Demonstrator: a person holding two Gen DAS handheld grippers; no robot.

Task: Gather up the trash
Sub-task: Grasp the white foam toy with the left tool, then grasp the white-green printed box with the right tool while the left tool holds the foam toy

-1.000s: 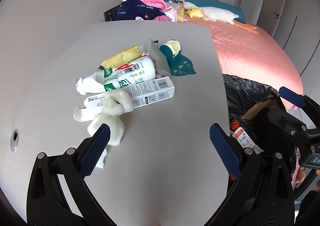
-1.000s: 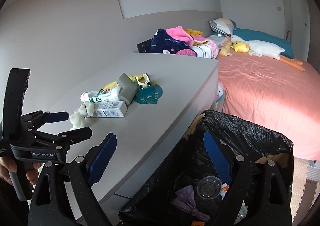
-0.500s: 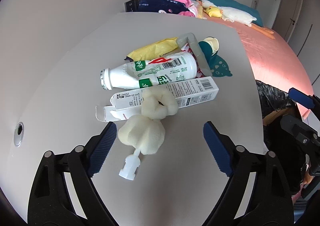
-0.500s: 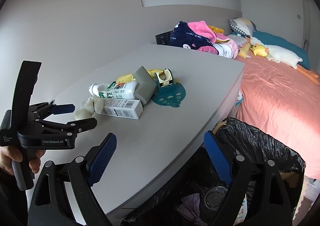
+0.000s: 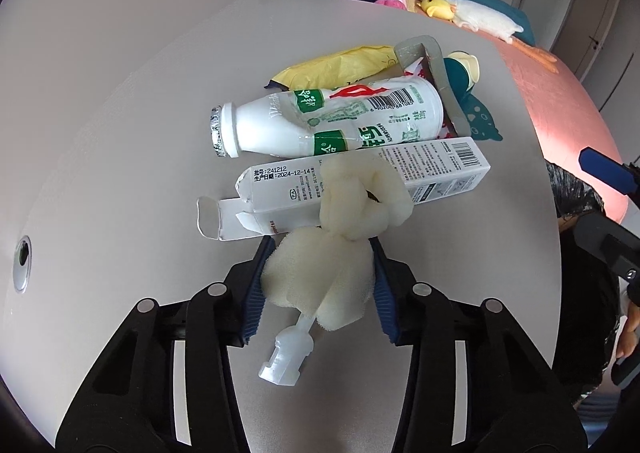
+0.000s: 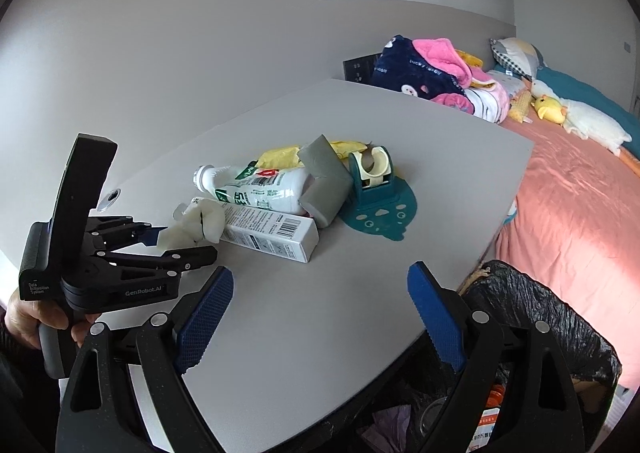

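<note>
With its blue pads pressed into both sides of the foam, the left gripper is now clamped on that item; half a second ago its fingers stood wide apart and short of it. The foam bulges between the pads, and a white plastic stem hangs from it toward the near edge. The far lobe of the foam overlaps the white box, so contact between the two is likely.

Beyond the box lie the milk bottle, a yellow wrapper and a grey card strip, all bunched together on the table. A teal tape dispenser stands just right of the pile.

The right gripper hangs with fingers well apart, gripping nothing, over the near right corner of the table. The bin bag sits open just right of it, below the table edge, with litter already inside.

Assessment: the grasp is made and the foam is ready to lift and carry right to the bag. Risks: the soft foam may slip or drag the box on lift-off. The rest of the pile is uncollected.
</note>
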